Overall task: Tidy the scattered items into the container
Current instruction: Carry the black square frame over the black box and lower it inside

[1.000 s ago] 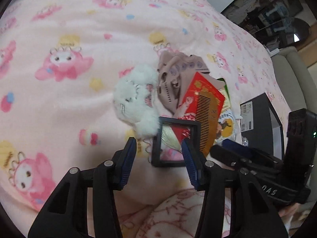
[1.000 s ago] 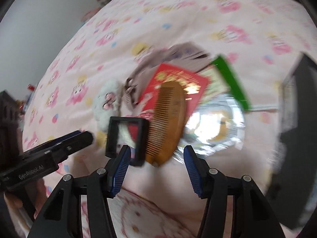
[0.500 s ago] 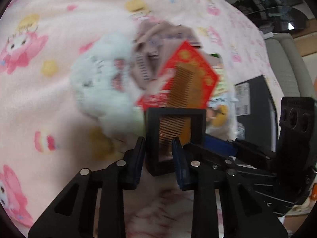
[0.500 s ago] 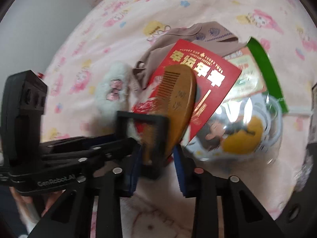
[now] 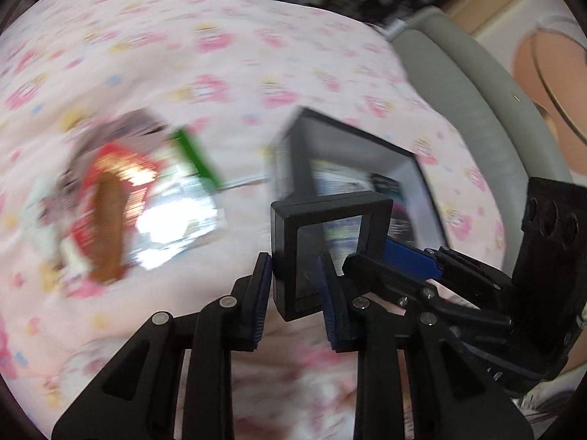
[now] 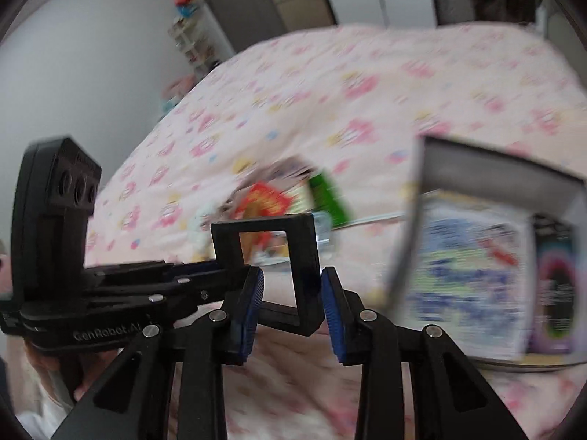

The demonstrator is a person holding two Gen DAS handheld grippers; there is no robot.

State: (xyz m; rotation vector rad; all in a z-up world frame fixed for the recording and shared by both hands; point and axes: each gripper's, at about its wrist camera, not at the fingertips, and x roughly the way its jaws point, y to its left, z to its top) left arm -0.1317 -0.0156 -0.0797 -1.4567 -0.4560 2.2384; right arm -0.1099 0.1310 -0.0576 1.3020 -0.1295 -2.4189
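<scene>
A black square display frame [image 5: 323, 242] with a clear window is held up above the pink bed. My left gripper [image 5: 293, 293] is shut on its lower part. My right gripper [image 6: 291, 302] is shut on the same frame [image 6: 293, 253] from the other side. The dark open box [image 5: 348, 168] lies just beyond the frame; in the right wrist view the box [image 6: 488, 183] holds printed packets. The pile of scattered items, with a wooden comb [image 5: 106, 231], a red packet [image 5: 121, 168] and a shiny wrapper [image 5: 179, 220], lies to the left, blurred.
The pink patterned bedspread [image 5: 220, 73] covers the whole surface. A grey sofa edge [image 5: 458, 91] runs behind the box. A green-edged packet [image 6: 326, 194] sits at the pile's near side. Shelves and a wall [image 6: 110, 55] stand at far left.
Both grippers closed on the black frame, lifted it off the pile and carried it right, towards the dark box. The pile has slid to the left of both views.
</scene>
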